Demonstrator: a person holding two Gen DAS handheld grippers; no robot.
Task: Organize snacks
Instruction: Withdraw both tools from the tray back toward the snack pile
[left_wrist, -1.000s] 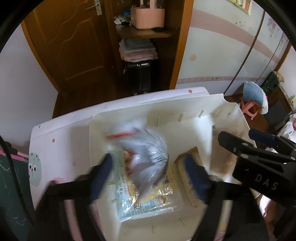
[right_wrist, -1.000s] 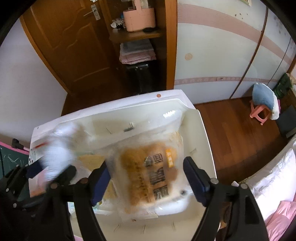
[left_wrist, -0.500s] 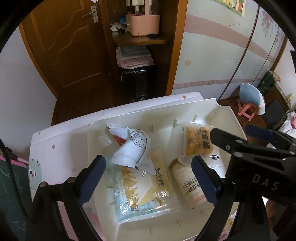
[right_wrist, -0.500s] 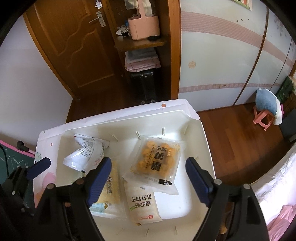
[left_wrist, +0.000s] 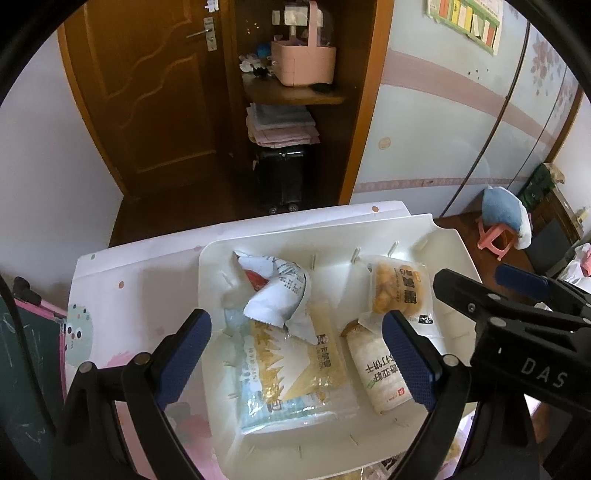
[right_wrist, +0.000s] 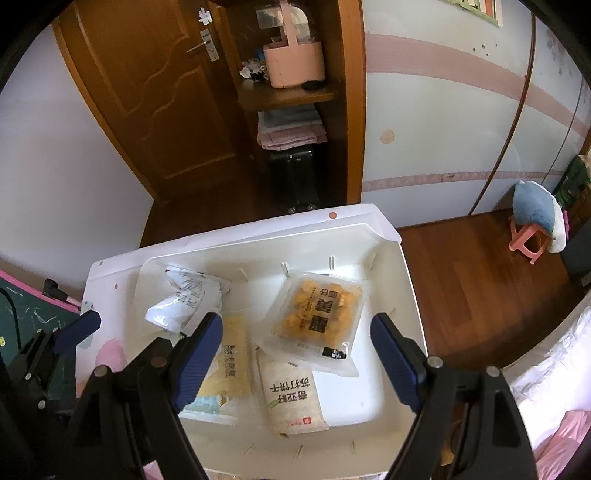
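Observation:
A white tray (left_wrist: 439, 236) (right_wrist: 402, 273) sits on a small white table (left_wrist: 129, 280). In it lie several snack packs: a crumpled white bag (left_wrist: 273, 291) (right_wrist: 184, 299) at the back left, a yellow and blue pack (left_wrist: 288, 369) (right_wrist: 229, 365) in front of it, a clear pack of orange puffs (left_wrist: 399, 291) (right_wrist: 317, 314) at the back right, and a white cracker pack (left_wrist: 376, 369) (right_wrist: 291, 398). My left gripper (left_wrist: 295, 358) and my right gripper (right_wrist: 295, 350) are both open and empty, held above the tray.
A wooden door (left_wrist: 147, 92) and a shelf with a pink basket (left_wrist: 303, 62) stand behind the table. A pink stool with a blue cushion (right_wrist: 535, 218) stands on the wooden floor to the right. A bed edge (right_wrist: 554, 387) is at lower right.
Both grippers let go of their packs, the white bag and the orange puffs, which now lie in the tray. Both grippers have risen and pulled back.

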